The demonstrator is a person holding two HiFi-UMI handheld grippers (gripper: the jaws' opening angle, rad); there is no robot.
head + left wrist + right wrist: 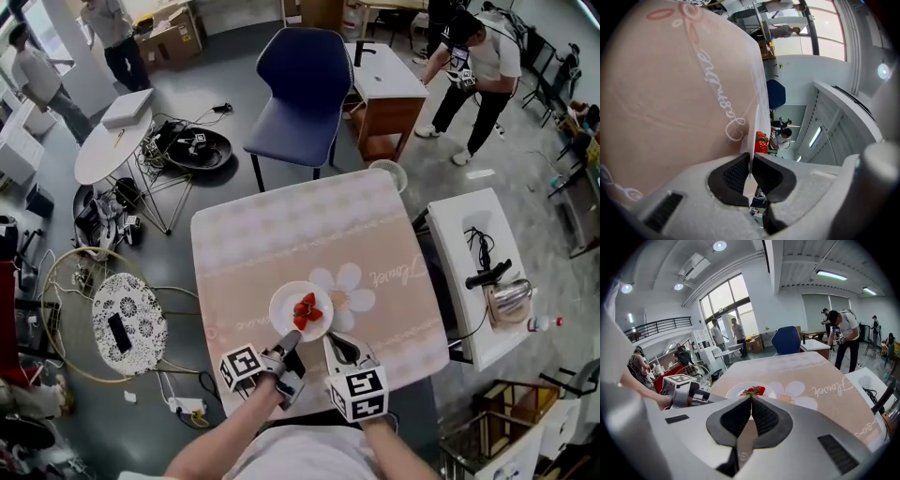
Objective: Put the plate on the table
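Observation:
A white plate [286, 309] with red strawberries [307, 310] is at the near middle of the table [281, 234], which wears a pink flowered cloth. My left gripper [292, 337] is shut on the plate's near rim. In the left gripper view the thin rim [753, 143] runs edge-on between the black pads [736, 173], with the strawberries [761, 142] just past them. I cannot tell whether the plate rests on the cloth. My right gripper [336, 342] is shut and empty just right of the plate; ahead of its jaws [751, 399] are the plate [736, 391] and the left gripper [682, 391].
A blue chair [302, 89] stands at the table's far side. A white side table [478, 272] with a kettle [509, 300] is on the right, and a round patterned stool [129, 323] on the left. Several people stand at the back of the room.

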